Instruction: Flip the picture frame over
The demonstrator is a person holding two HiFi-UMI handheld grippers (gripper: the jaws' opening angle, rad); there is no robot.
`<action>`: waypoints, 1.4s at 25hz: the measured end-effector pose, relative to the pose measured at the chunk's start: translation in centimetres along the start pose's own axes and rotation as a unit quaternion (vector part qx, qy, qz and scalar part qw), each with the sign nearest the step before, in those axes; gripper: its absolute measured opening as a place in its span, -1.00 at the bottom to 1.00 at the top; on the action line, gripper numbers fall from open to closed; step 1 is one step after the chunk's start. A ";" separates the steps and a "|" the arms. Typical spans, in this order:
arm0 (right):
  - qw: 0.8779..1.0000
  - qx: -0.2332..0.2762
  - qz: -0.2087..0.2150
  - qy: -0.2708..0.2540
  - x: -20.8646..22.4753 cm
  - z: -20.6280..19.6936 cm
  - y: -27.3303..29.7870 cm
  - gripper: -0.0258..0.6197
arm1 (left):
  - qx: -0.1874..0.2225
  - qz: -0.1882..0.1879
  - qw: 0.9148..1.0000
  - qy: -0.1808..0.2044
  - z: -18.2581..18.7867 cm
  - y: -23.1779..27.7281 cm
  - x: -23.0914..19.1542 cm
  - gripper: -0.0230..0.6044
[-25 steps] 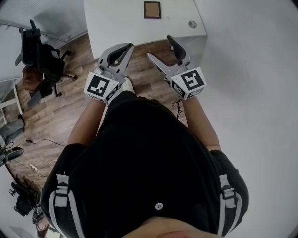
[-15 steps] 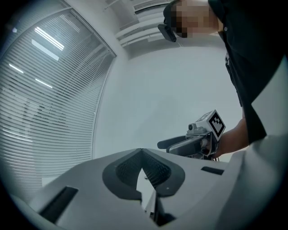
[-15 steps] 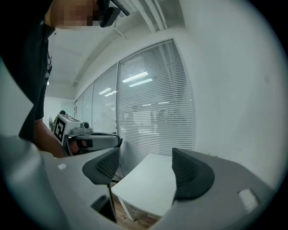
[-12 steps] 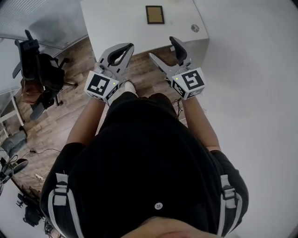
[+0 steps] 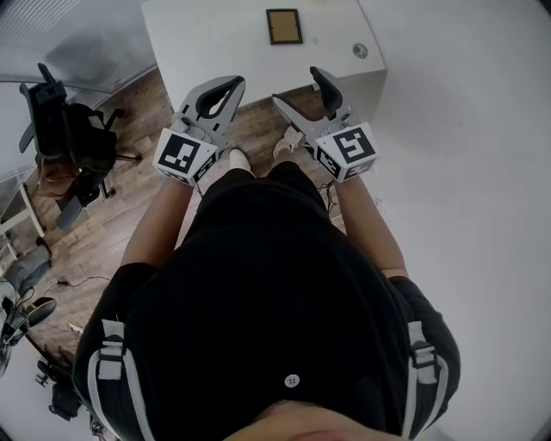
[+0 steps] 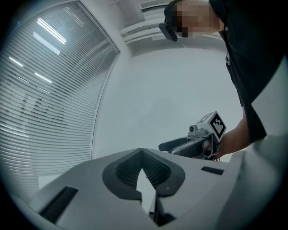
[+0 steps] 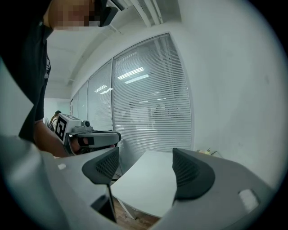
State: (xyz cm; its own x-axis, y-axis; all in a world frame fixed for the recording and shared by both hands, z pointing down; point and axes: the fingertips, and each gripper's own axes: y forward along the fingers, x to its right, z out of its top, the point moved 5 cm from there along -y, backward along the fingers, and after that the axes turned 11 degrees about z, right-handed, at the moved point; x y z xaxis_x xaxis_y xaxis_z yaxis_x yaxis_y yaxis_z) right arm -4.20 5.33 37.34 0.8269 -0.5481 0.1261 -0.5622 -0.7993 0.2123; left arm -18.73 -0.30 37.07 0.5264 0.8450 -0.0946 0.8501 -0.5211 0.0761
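Observation:
The picture frame (image 5: 284, 26), dark-edged with a brown face, lies flat on the white table (image 5: 207, 43) near its far side. Both grippers hang in the air short of the table's near edge, well apart from the frame. My left gripper (image 5: 238, 83) is shut with its pads touching at the tips and nothing between them (image 6: 142, 152). My right gripper (image 5: 297, 86) is open and empty (image 7: 144, 167), and looks along the table top (image 7: 153, 179). The frame does not show in either gripper view.
A small round object (image 5: 360, 51) sits on the table's right corner. A black office chair (image 5: 65, 121) stands on the wooden floor to the left. A white wall (image 5: 465, 129) runs close along the right, and blinds (image 7: 148, 99) cover the windows behind the table.
The person has stepped slightly toward the table; a second foot now shows below the grippers. Both grippers keep their pose and state. The frame has not moved.

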 end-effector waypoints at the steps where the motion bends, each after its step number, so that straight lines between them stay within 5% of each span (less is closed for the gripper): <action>1: 1.000 -0.001 0.002 0.002 0.6 -0.3 0.1 0.23 | 0.000 0.002 1.000 -0.001 -0.1 0.4 0.0 -0.91; 25: 0.995 -0.019 0.100 0.023 22.6 1.4 3.0 0.23 | -0.015 0.118 0.993 0.028 2.6 19.5 -0.8 -0.91; 35: 0.990 -0.056 0.119 0.046 27.1 -0.7 4.7 0.22 | -0.028 0.159 0.986 0.030 1.6 22.8 -1.0 -0.91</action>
State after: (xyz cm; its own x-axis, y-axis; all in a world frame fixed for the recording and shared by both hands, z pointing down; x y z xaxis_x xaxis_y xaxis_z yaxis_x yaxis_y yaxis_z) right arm 15.60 -13.12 42.47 0.6714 -0.6891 0.2727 -0.7408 -0.6145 0.2712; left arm 0.12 -13.18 37.28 0.7632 0.6461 0.0014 0.6388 -0.7549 0.1482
